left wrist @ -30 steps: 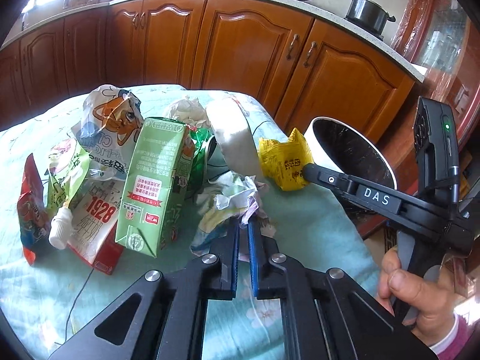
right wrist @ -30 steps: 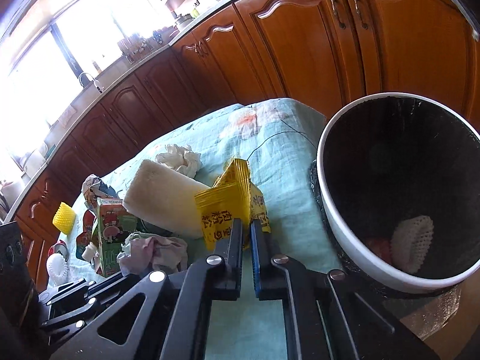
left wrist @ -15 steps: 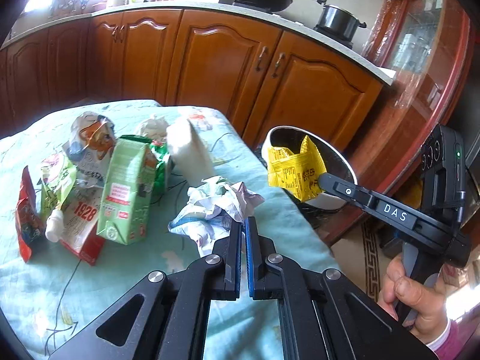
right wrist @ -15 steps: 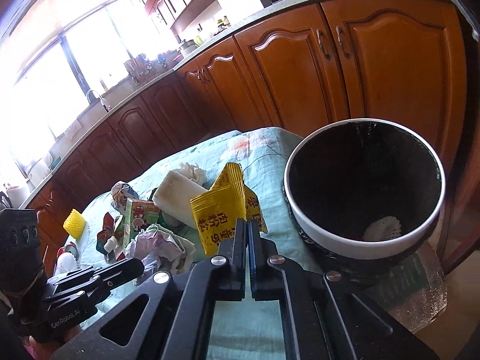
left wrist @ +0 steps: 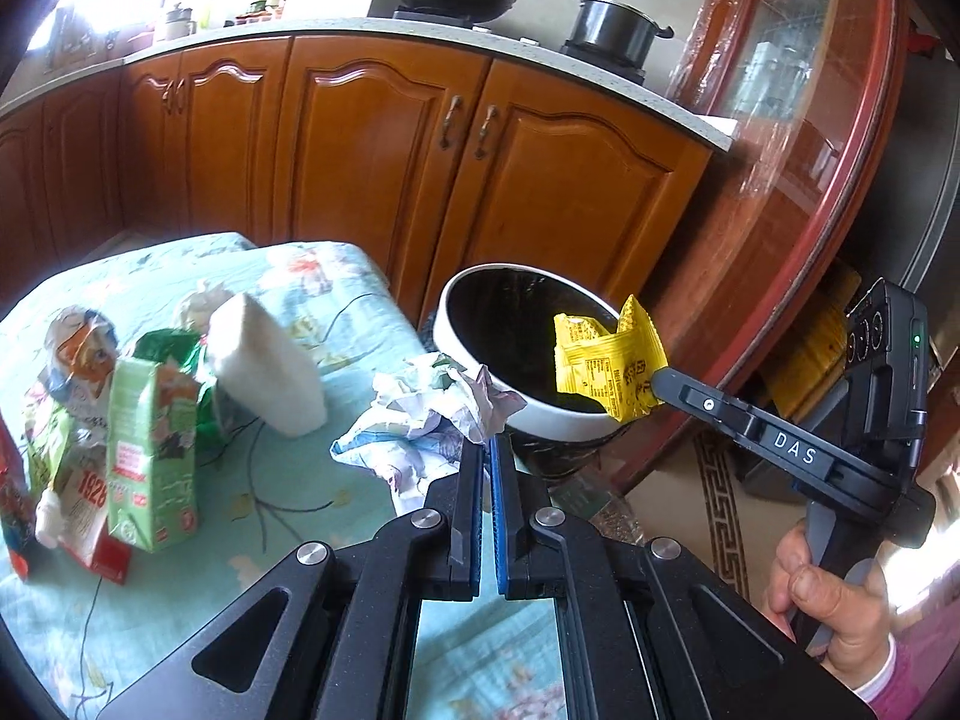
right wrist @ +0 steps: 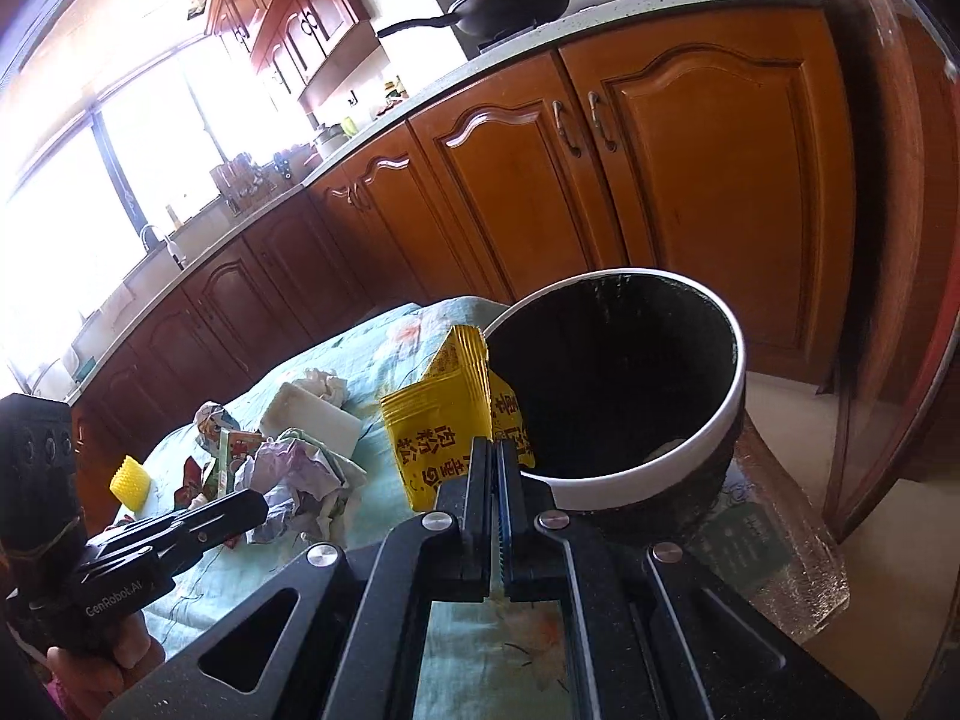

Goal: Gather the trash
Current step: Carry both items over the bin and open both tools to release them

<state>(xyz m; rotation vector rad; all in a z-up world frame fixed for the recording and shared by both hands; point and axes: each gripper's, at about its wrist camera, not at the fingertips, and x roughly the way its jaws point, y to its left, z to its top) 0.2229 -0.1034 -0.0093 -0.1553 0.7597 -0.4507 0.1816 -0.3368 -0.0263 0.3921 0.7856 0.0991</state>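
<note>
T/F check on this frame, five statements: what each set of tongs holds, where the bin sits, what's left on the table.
1. The right tongs are shut on the yellow packet. True.
2. The yellow packet already lies at the bottom of the bin. False: it is held up at the rim, gripped by the right tongs.
3. The left tongs are shut on the crumpled paper. True.
4. The bin stands in the middle of the table. False: it sits off the table's edge.
5. The green carton lies flat. False: it stands upright.
</note>
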